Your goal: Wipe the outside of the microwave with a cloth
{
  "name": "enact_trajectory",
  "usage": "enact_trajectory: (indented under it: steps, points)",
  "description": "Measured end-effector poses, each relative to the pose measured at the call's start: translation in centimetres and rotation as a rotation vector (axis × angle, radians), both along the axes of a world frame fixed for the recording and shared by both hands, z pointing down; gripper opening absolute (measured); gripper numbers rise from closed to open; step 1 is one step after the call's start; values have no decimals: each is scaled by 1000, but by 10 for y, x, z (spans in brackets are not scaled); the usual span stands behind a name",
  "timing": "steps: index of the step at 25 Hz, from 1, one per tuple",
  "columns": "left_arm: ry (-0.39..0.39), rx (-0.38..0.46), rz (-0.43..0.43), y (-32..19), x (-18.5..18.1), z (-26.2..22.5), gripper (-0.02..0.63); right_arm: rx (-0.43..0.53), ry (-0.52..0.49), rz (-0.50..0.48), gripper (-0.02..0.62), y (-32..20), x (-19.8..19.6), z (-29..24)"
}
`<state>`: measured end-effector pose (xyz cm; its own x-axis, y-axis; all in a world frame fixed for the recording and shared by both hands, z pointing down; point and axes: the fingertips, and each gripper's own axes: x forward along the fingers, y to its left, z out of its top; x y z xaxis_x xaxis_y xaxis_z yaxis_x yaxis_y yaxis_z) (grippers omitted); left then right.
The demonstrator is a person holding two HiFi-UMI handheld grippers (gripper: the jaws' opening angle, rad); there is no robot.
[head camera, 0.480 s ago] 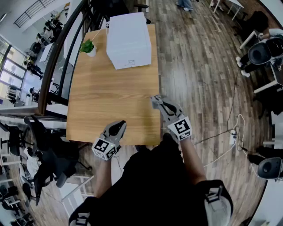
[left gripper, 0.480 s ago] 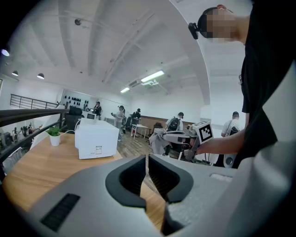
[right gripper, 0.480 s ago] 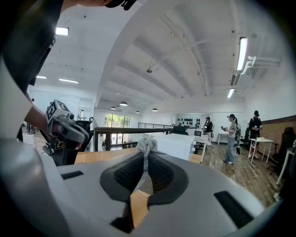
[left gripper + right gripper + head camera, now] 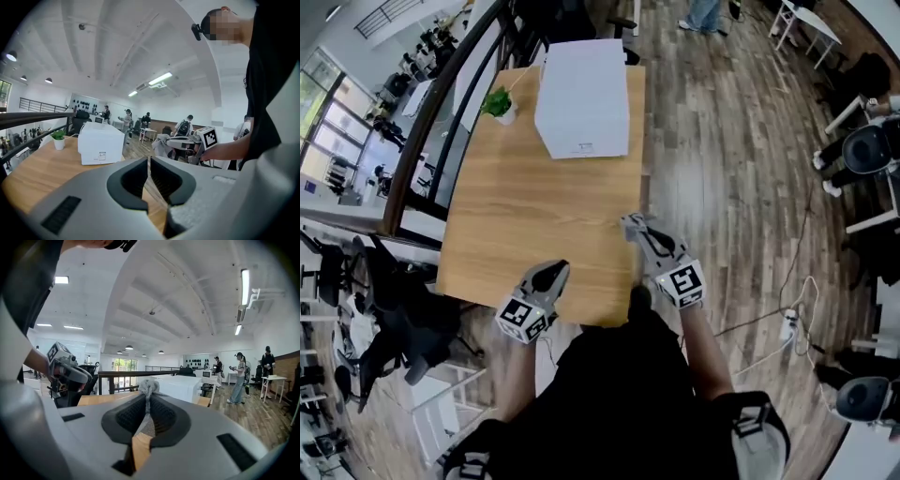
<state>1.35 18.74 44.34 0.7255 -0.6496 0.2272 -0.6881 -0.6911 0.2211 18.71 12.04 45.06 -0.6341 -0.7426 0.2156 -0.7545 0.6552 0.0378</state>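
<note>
Scarcely shifted since earlier, the right gripper (image 4: pixel 633 225) is being held clenched on the cloth (image 4: pixel 145 386), the microwave (image 4: pixel 581 94) standing well ahead at the tabletop's (image 4: pixel 534 211) far end. The left gripper (image 4: pixel 555 269) is being kept closed, empty.

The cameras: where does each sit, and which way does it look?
Head view: on the person's head, looking steeply down at table, microwave, left gripper, right gripper, arms.
Left gripper view: on the left gripper, looking along its shut jaws; the right gripper shows.
Right gripper view: on the right gripper, jaws shut on the cloth; the left gripper shows.
Shared: all show the microwave.
</note>
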Motion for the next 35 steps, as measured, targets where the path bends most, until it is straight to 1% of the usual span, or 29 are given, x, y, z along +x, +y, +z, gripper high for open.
enact_trajectory:
  steps: [3, 8, 11, 13, 16, 19, 21, 24, 26, 29, 33, 35]
  points:
    - [-12, -7, -43, -7, 9, 3, 18, 23, -15, -56, 26, -17, 2, 1]
    - [-29, -13, -121, -33, 20, 3, 18, -5, -38, -120, 26, -60, 5, 15]
    - [-21, -19, -140, -45, 23, 2, 18, -10, -25, -140, 26, -83, 0, 23]
    - [-13, -20, -129, -52, 20, 8, 18, -12, -22, -139, 26, -98, -10, 27]
    - [3, -40, -90, -63, 13, 22, 18, -8, -12, -116, 26, -125, -32, 31]
    - [13, -68, -47, -75, 5, 33, 18, 35, -10, -107, 26, -153, -65, 28]
    - [23, -78, -34, -85, -4, 37, 18, 50, -10, -105, 27, -169, -90, 27]
    - [40, -82, -25, -100, -18, 39, 18, 43, 4, -89, 28, -192, -121, 33]
    - [42, -79, -25, -107, -30, 41, 18, 50, 15, -87, 28, -208, -142, 37]
    - [44, -81, -48, -113, -50, 44, 18, 64, 19, -102, 28, -231, -172, 38]
    - [70, -102, -80, -104, -65, 49, 18, 79, 42, -98, 28, -261, -197, 43]
    - [72, -118, -97, -97, -72, 55, 18, 113, 55, -88, 28, -278, -211, 46]
